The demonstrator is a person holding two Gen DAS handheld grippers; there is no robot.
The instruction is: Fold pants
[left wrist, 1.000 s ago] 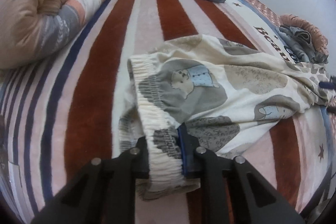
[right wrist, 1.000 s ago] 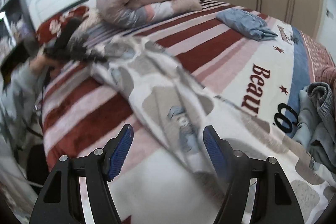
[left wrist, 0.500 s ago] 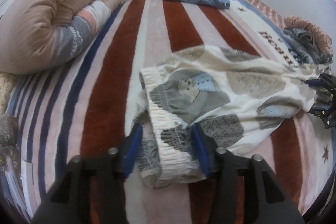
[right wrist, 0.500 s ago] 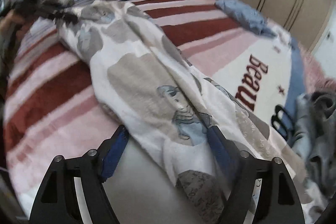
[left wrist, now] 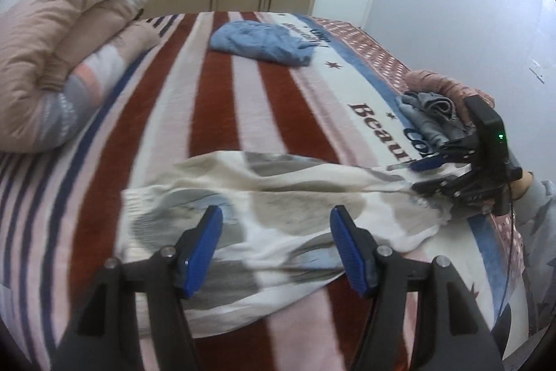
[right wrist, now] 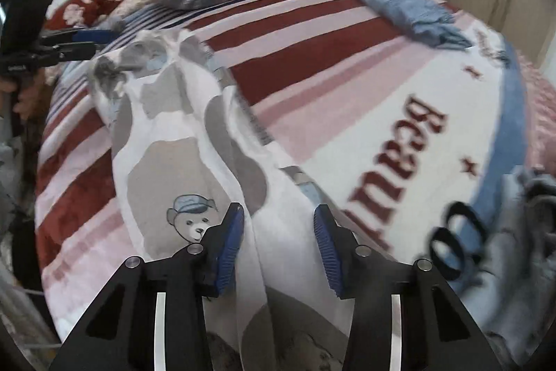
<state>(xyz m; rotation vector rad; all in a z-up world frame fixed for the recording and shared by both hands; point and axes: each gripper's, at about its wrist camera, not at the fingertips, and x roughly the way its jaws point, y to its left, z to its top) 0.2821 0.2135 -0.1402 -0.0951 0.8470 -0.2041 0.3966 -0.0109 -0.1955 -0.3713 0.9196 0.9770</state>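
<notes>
- Left gripper (left wrist: 272, 242): my jaws stand wide apart, holding nothing, hovering over the waistband end of the pants (left wrist: 278, 197).
- Right gripper (right wrist: 278, 239): my jaws are parted too, straddling a raised fold at the leg end; the cloth passes between the pads, but they are not closed on it.
- Position of the pants: stretched across the near part of the striped blanket (left wrist: 222, 113), waistband to the left of the left-wrist view, legs running right toward my other claw.
- Handling, as I judge it — thin, soft, light cloth with no stiffness; it will sag and crease wherever it is unsupported, and a single layer may slip out of a pinch.
- Best holds, in my view: the gathered elastic waistband — thick and easy to bite — and the doubled hems at the leg end.
- Appearance: cream fabric printed with large grey and beige patches and small bears in blue caps; rumpled, with a ridge along its length.
- Surroundings: a rolled quilt (left wrist: 69, 51) far left, a blue garment (left wrist: 260, 42) at the far end.
</notes>
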